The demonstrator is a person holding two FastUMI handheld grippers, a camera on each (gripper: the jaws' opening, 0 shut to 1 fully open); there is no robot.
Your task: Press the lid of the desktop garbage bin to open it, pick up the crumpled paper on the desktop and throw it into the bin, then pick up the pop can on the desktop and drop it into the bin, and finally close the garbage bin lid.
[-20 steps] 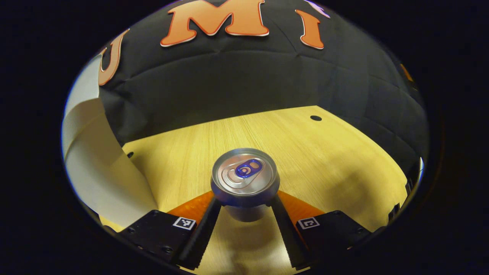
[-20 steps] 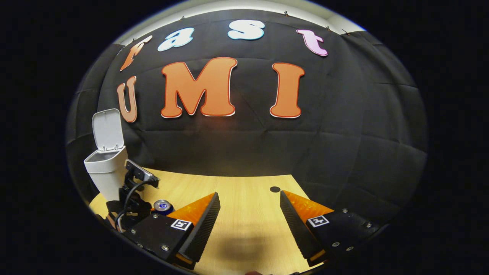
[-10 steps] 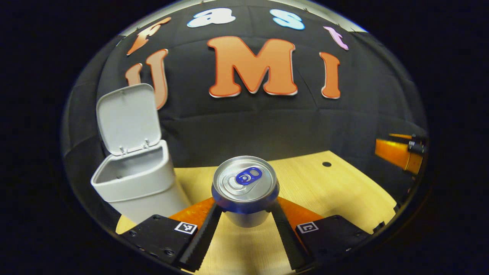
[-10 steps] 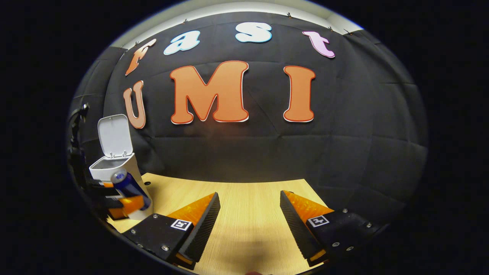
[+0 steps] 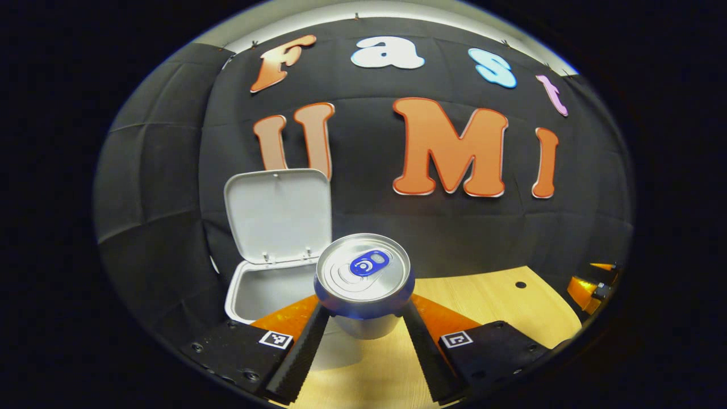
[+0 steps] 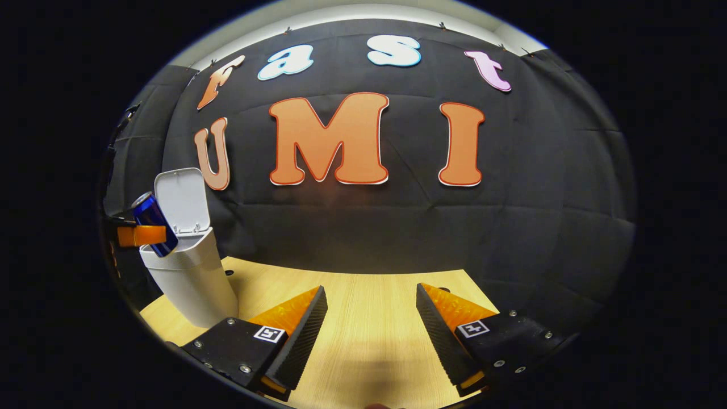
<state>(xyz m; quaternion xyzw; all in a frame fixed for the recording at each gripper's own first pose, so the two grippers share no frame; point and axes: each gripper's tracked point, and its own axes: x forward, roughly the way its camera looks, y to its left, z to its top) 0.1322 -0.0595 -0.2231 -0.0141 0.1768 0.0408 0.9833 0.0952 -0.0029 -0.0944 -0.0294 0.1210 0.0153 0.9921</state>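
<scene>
up top, left hand-held gripper (image 5: 363, 324) clamps can (image 5: 364, 278) over wood table (image 5: 488, 301); right hand-held gripper (image 6: 369, 329) apart.

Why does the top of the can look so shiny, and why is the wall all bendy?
In the left gripper view, booth light glints off the pop can metal top, held by the left gripper. In both views the fisheye lens bows the wall's seams; in the right gripper view the garbage bin leans near the edge.

A black cloth wall (image 6: 539, 216), creased into squares, backs the booth. Below it lies a light wood-grain bench (image 6: 369, 318) with 1 small dark round hole (image 5: 520, 284). A pale strip of ceiling (image 6: 352, 11) shows above the cloth.
</scene>
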